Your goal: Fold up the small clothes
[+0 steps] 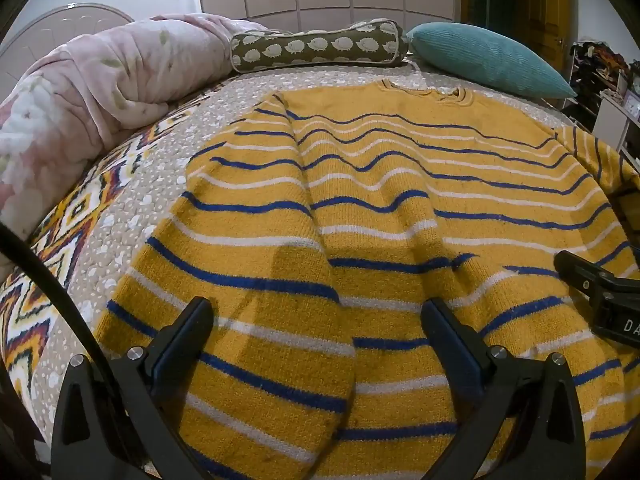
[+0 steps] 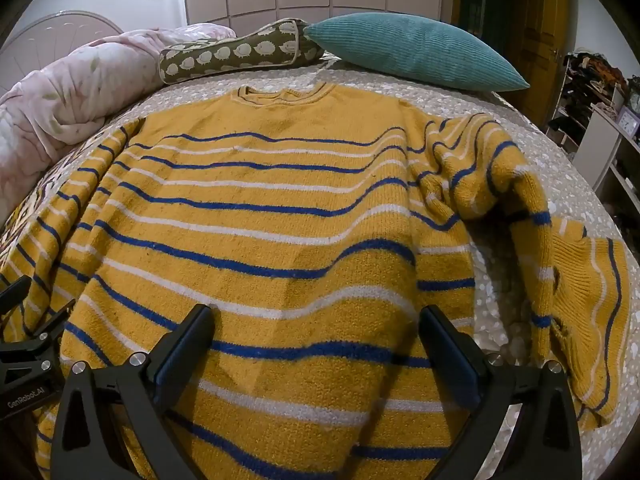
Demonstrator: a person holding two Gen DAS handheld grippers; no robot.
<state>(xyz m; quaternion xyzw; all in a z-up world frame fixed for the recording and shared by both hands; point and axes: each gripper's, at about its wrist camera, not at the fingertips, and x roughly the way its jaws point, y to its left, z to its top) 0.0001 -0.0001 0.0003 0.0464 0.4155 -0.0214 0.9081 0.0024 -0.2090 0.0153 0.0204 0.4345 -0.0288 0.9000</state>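
The yellow striped sweater [image 2: 272,216] lies spread on the bed [image 2: 520,132], collar far, one sleeve bunched at right. Thick, soft knit, likely limp and stretchy; pinch the near hem. Left gripper [image 1: 316,344] and right gripper [image 2: 316,344] fingers hover wide open, empty.

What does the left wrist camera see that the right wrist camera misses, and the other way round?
Only the left view shows the zigzag-patterned blanket clearly beside the sweater. Only the right view shows the bunched right sleeve trailing onto the bedspread. Both show the yellow striped sweater, teal pillow, hedgehog bolster and pink quilt.
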